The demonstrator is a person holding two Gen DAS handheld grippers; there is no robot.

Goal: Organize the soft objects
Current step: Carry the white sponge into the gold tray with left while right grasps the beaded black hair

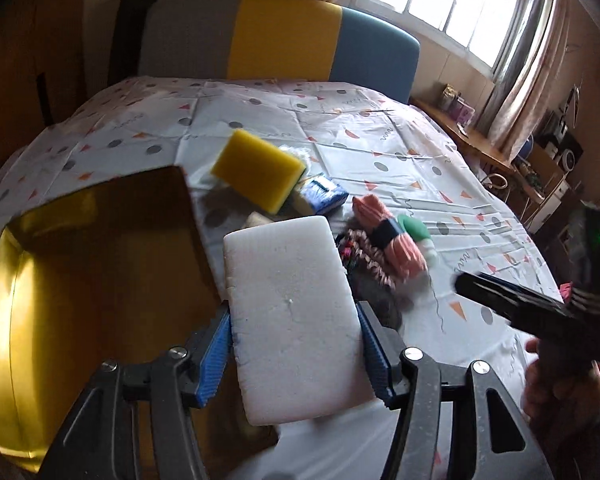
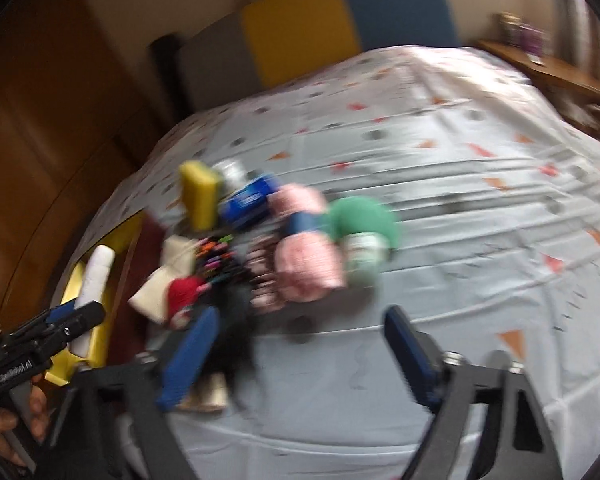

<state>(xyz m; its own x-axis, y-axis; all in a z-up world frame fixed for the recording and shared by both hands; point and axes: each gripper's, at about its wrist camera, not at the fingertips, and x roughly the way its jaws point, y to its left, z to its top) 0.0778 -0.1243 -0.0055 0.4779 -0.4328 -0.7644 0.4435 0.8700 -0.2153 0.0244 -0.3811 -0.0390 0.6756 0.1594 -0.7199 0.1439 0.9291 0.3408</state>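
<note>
My left gripper (image 1: 294, 316) is shut on a white foam sponge (image 1: 292, 304), its blue pads pressing the long sides. It holds the sponge just right of a shiny gold tray (image 1: 60, 280). Ahead on the tablecloth lies a pile: a yellow sponge (image 1: 260, 168), a blue packet (image 1: 324, 196), a pink yarn skein (image 1: 388, 232), a green ball (image 1: 416, 228) and a patterned scrunchie (image 1: 360, 252). In the blurred right wrist view, my right gripper (image 2: 300, 360) stands open above the cloth, nothing between its fingers, just short of the pink skein (image 2: 308, 268) and a dark fuzzy item (image 2: 236, 320).
The table wears a white cloth (image 1: 380, 128) with grey dots and orange triangles. A grey, yellow and blue chair back (image 1: 284, 36) stands at the far edge. A wooden shelf with clutter (image 1: 480, 148) lies to the right. A hand (image 2: 16, 424) holds the left gripper.
</note>
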